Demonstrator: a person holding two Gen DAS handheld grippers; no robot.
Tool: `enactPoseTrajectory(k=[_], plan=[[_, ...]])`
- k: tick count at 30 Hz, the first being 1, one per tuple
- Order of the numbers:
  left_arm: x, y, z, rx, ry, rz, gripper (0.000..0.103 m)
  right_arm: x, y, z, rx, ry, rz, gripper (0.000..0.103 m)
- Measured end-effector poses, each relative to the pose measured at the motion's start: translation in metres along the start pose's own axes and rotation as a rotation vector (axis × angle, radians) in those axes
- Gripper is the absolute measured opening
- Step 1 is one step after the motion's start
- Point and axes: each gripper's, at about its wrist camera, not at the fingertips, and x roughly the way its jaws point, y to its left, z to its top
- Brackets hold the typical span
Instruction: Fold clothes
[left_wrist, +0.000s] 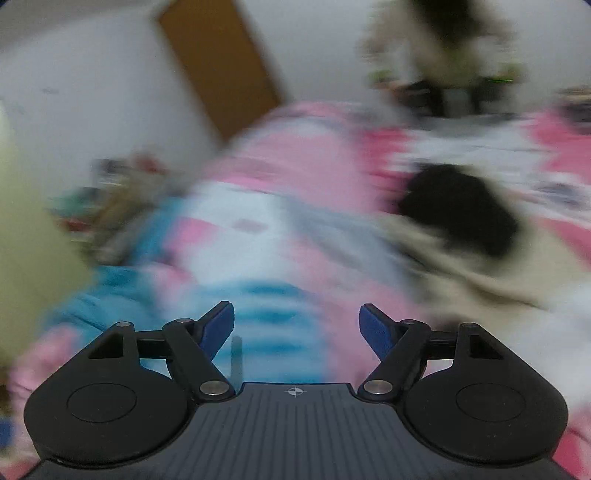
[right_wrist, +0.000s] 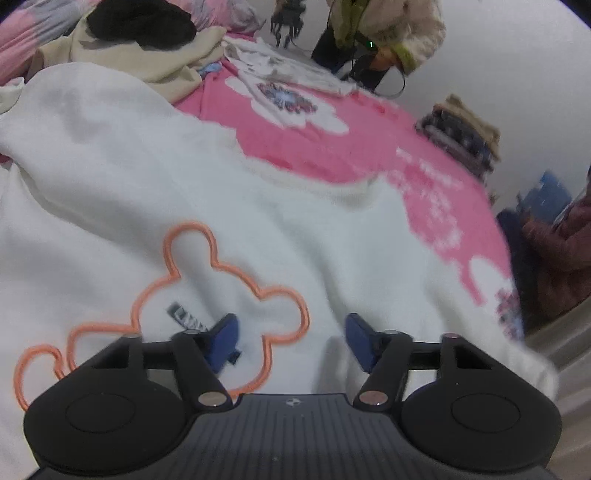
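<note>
The left wrist view is heavily smeared by motion blur: the pink and blue bedding (left_wrist: 258, 206) and the brown door (left_wrist: 218, 62) have no crisp edges, while the fingers (left_wrist: 218, 325) at the bottom stay sharp. The right wrist view is clearer, soft only toward the top and right. Light is even, flat and indoor, with faint shadows on the white sweater (right_wrist: 258, 229). Fisheye curvature bends both frames, and the corners go dark.
</note>
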Motion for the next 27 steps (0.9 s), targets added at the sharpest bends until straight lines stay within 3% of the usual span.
enactPoseTrajectory(k=[2, 4, 6, 8, 10, 12, 13, 14, 15, 17, 20, 22, 24, 27], plan=[[-0.007, -0.034, -0.022, 0.135, 0.033, -0.116, 0.078, -0.014, 0.011, 0.019, -0.017, -0.071, 0.050, 0.063], [0.003, -0.074, -0.045, 0.308, 0.132, -0.159, 0.077, -0.020, 0.032, 0.045, -0.053, -0.132, 0.134, 0.063], [0.022, -0.095, -0.062, 0.293, 0.270, -0.224, 0.075, -0.018, 0.061, 0.067, -0.116, -0.197, 0.192, 0.063], [0.046, -0.100, -0.071, 0.192, 0.383, -0.303, 0.075, -0.012, 0.093, 0.084, -0.175, -0.281, 0.223, 0.063], [0.063, -0.107, -0.076, 0.199, 0.409, -0.300, 0.071, -0.006, 0.115, 0.098, -0.177, -0.341, 0.262, 0.063], [0.079, -0.108, -0.079, 0.164, 0.394, -0.318, 0.059, 0.002, 0.127, 0.110, -0.102, -0.387, 0.329, 0.063], [0.089, -0.104, -0.079, 0.096, 0.404, -0.358, 0.036, 0.008, 0.131, 0.116, -0.062, -0.391, 0.361, 0.063], [0.098, -0.099, -0.080, 0.022, 0.426, -0.397, 0.006, 0.016, 0.134, 0.122, -0.023, -0.387, 0.392, 0.063], [0.105, -0.091, -0.080, -0.055, 0.458, -0.425, 0.005, 0.025, 0.138, 0.126, 0.005, -0.374, 0.411, 0.063], [0.101, -0.074, -0.077, -0.173, 0.442, -0.452, 0.005, 0.045, 0.145, 0.129, 0.022, -0.333, 0.406, 0.063], [0.089, -0.032, -0.061, -0.424, 0.398, -0.630, 0.005, 0.070, 0.158, 0.125, -0.009, -0.266, 0.336, 0.063], [0.087, 0.008, -0.057, -0.709, 0.390, -0.756, 0.005, 0.079, 0.165, 0.116, -0.046, -0.281, 0.311, 0.064], [0.080, 0.046, -0.063, -0.971, 0.315, -0.819, 0.005, 0.076, 0.169, 0.111, -0.066, -0.305, 0.292, 0.064], [0.068, 0.092, -0.074, -1.285, 0.095, -0.849, 0.005, 0.077, 0.168, 0.110, -0.064, -0.312, 0.292, 0.065]])
